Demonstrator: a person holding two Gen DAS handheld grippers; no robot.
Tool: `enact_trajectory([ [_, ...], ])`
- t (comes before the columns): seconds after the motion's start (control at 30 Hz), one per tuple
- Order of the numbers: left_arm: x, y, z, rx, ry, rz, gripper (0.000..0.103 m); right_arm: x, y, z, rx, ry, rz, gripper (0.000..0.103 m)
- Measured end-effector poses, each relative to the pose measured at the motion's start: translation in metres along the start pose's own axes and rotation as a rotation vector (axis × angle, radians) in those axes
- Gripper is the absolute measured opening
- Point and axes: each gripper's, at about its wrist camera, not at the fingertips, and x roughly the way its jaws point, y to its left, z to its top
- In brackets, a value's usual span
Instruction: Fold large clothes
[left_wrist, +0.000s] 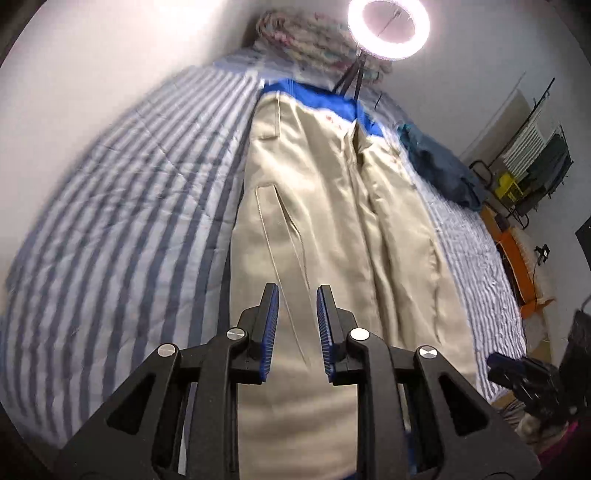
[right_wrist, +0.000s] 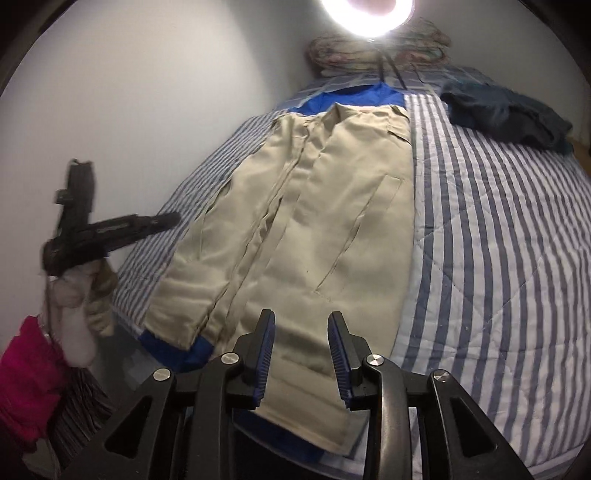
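A large beige jacket (left_wrist: 325, 206) with a blue lining lies flat and lengthwise on the striped bed; it also shows in the right wrist view (right_wrist: 295, 236). Its blue lining (right_wrist: 354, 98) shows at the far end and at the near hem. My left gripper (left_wrist: 297, 314) is open and empty, hovering above the jacket's near end. My right gripper (right_wrist: 301, 339) is open and empty above the jacket's near hem. The left gripper also shows in the right wrist view (right_wrist: 110, 229), held in a hand at the left, off the bed.
The bed's blue-and-white striped quilt (left_wrist: 129, 206) lies under the jacket. A dark blue garment (right_wrist: 506, 114) is bunched at the far right of the bed. A folded patterned blanket (right_wrist: 380, 51) and a ring light (left_wrist: 388, 27) stand at the bed's head. Shelving (left_wrist: 532, 162) is at the right wall.
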Motion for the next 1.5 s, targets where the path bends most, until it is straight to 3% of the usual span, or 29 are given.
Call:
enact_trajectory([
  [0.13,0.05,0.008,-0.013,-0.021,0.137,-0.017,0.02,0.026,0.002,-0.006,0.031,0.035,0.004,0.033],
  [0.23,0.042,-0.006,-0.037,0.087,0.082,0.027,0.02,0.049,0.016,-0.019,-0.013,0.074,0.011,0.033],
  [0.3,0.033,-0.018,-0.049,0.204,0.081,0.096,0.02,0.06,0.035,-0.028,-0.117,0.083,-0.044,0.033],
  [0.37,0.025,-0.018,-0.054,0.206,0.099,0.106,0.02,0.059,0.045,-0.028,-0.194,0.096,-0.076,0.033],
  [0.43,0.009,-0.013,-0.056,0.156,0.109,0.082,0.02,0.047,0.039,-0.023,-0.165,0.127,-0.018,0.033],
  [0.47,-0.001,-0.008,-0.057,0.118,0.098,0.072,0.026,0.039,0.033,-0.021,-0.145,0.125,-0.003,0.035],
  [0.5,-0.01,-0.002,-0.056,0.076,0.087,0.063,0.04,0.029,0.026,-0.02,-0.129,0.113,-0.011,0.044],
  [0.57,-0.027,0.016,-0.057,-0.029,0.057,0.042,0.059,0.008,0.007,-0.021,-0.083,0.077,-0.052,0.066],
  [0.7,-0.029,0.047,-0.068,-0.222,0.125,-0.066,0.06,-0.01,-0.039,-0.03,0.079,0.102,-0.008,0.067],
  [0.83,-0.008,0.059,-0.085,-0.318,0.253,-0.179,0.06,0.002,-0.063,-0.045,0.209,0.185,0.117,0.067],
  [0.87,-0.009,0.057,-0.087,-0.308,0.239,-0.187,0.06,0.009,-0.067,-0.053,0.26,0.207,0.176,0.066],
  [0.93,-0.01,0.056,-0.09,-0.324,0.251,-0.211,0.058,0.014,-0.067,-0.057,0.296,0.182,0.214,0.065],
  [1.0,-0.006,0.056,-0.094,-0.364,0.267,-0.238,0.044,0.017,-0.063,-0.056,0.309,0.177,0.259,0.06],
  [1.03,-0.006,0.056,-0.096,-0.381,0.274,-0.245,0.042,0.019,-0.061,-0.054,0.333,0.177,0.312,0.057],
  [1.17,-0.02,0.052,-0.095,-0.412,0.251,-0.313,0.035,0.023,-0.052,-0.05,0.326,0.17,0.331,0.057],
  [1.27,-0.019,0.043,-0.095,-0.354,0.254,-0.262,0.036,0.035,-0.055,-0.055,0.348,0.202,0.33,0.059],
  [1.37,0.0,0.049,-0.1,-0.413,0.279,-0.258,0.036,0.041,-0.056,-0.053,0.364,0.206,0.342,0.058],
  [1.43,0.0,0.046,-0.098,-0.415,0.263,-0.258,0.032,0.041,-0.056,-0.053,0.364,0.209,0.334,0.044],
  [1.5,-0.003,0.041,-0.097,-0.402,0.251,-0.237,0.02,0.042,-0.056,-0.052,0.376,0.214,0.329,0.025],
])
